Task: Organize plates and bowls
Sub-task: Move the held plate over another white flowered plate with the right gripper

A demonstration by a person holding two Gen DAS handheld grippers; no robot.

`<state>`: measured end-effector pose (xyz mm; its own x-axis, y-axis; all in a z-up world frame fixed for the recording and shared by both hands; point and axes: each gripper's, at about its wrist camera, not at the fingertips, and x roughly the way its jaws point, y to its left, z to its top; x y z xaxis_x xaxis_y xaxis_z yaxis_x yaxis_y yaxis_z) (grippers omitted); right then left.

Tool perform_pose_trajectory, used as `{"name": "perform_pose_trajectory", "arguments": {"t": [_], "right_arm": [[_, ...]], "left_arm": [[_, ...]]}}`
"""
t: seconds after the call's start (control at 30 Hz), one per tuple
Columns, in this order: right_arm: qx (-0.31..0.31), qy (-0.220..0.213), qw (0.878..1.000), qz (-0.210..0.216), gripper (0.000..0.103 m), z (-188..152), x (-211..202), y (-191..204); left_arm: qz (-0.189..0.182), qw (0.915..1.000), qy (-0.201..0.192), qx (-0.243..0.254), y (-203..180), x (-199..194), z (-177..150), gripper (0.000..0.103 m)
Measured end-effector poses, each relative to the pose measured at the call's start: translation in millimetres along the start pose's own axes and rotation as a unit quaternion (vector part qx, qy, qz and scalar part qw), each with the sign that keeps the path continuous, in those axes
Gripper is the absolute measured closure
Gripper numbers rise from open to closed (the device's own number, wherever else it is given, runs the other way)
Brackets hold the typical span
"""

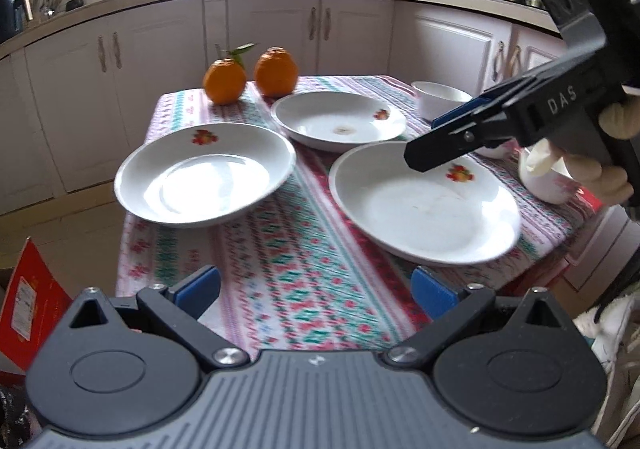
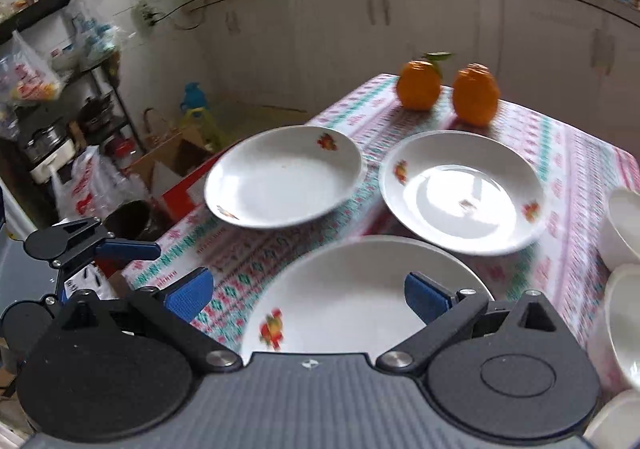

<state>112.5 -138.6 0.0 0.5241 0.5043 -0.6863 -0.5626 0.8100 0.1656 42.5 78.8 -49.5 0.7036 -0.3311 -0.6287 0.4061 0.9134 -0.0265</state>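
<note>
Left black two-finger gripper with blue pads [image 1: 316,295]: jaws spread wide, nothing between them, pitched downward. Right black two-finger gripper with blue pads [image 2: 308,295]: also fully spread, empty, angled down. From the left wrist view, a light-gloved hand [image 1: 600,153] wraps the right gripper's handle, its fingers slanting down-left.

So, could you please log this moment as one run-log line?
left gripper: open, empty | right gripper: open, empty, above near plate | plates: three, separate, unstacked | bowls: table's right edge
</note>
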Motion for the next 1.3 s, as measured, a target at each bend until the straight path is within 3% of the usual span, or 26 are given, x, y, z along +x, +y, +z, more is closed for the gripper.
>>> {"name": "perform_pose_trajectory", "arguments": {"t": [0.3,0.53,0.8,1.0,1.3], "right_arm": [[0.022,-0.024,0.996,-0.080,0.000,-41,-18,-6],[0.036,-0.022,0.994,-0.099,0.000,-50,-19,-22],[0.044,-0.006,0.996,-0.081,0.000,-39,-13,-50],[0.091,0.026,0.994,-0.047,0.001,-32,2,-79],[0.128,0.048,0.990,-0.025,0.019,-26,22,-97]], "left_arm": [[-0.033,0.9988,0.010,0.036,-35,14,-2,0.002],[-0.047,0.9972,0.019,0.054,-47,26,-1,0.002],[-0.064,0.9951,0.031,0.069,-54,42,3,0.002],[-0.080,0.9932,0.035,0.078,-59,54,7,0.002],[-0.095,0.9910,0.043,0.084,-59,67,12,0.002]]}}
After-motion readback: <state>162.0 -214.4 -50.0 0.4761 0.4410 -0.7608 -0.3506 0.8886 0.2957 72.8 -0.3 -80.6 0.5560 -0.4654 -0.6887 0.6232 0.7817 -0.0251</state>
